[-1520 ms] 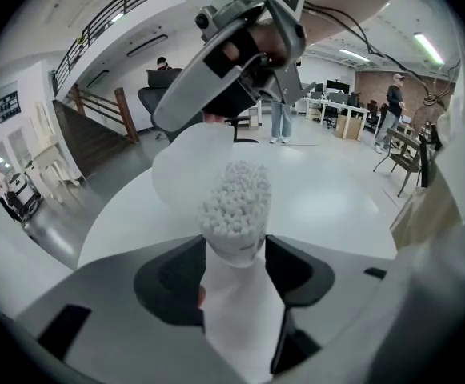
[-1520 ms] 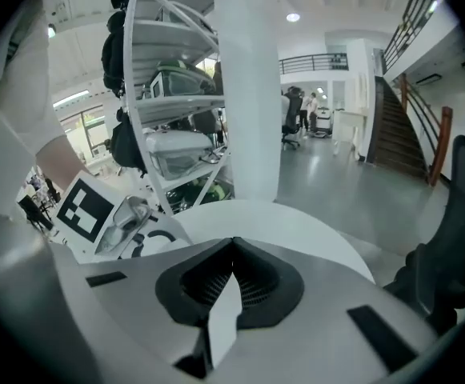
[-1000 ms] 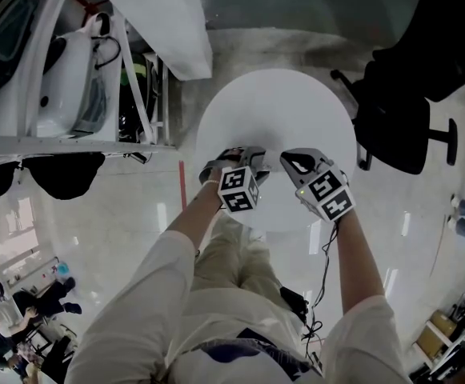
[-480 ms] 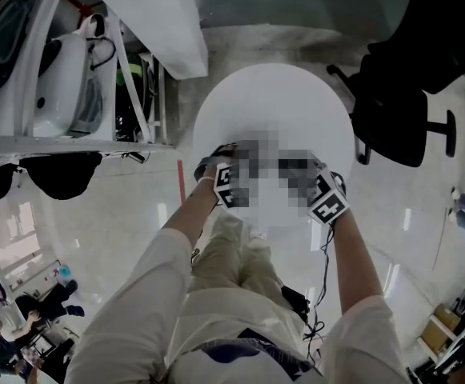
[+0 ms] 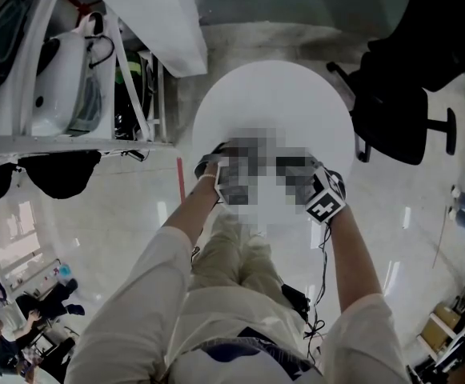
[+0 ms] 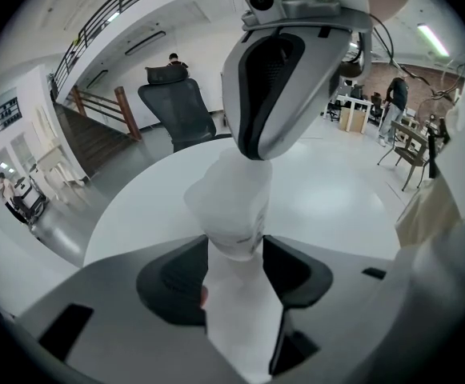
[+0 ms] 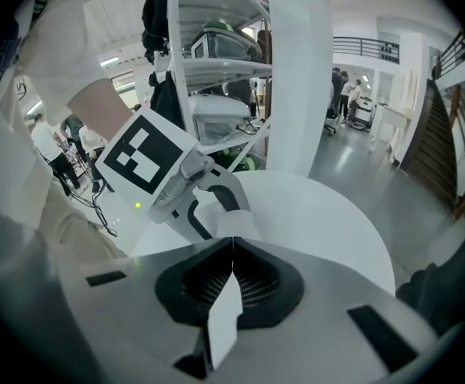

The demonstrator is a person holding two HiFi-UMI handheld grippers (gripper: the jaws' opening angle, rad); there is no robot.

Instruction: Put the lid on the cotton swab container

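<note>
While the left gripper (image 6: 236, 253) clamps the cotton swab container (image 6: 229, 205), the closed right gripper (image 7: 232, 242) meets its top.

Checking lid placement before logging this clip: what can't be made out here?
- Head view: a mosaic patch over the table covers the jaws and their load.
- Left gripper view: the right gripper hides the container's top, capped or not.
- Right gripper view: the left gripper covers most of the container.

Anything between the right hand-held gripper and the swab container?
Nothing visible. In the left gripper view, the right hand-held gripper sits directly over the top of the container, which the left hand-held gripper holds between its jaws.
</note>
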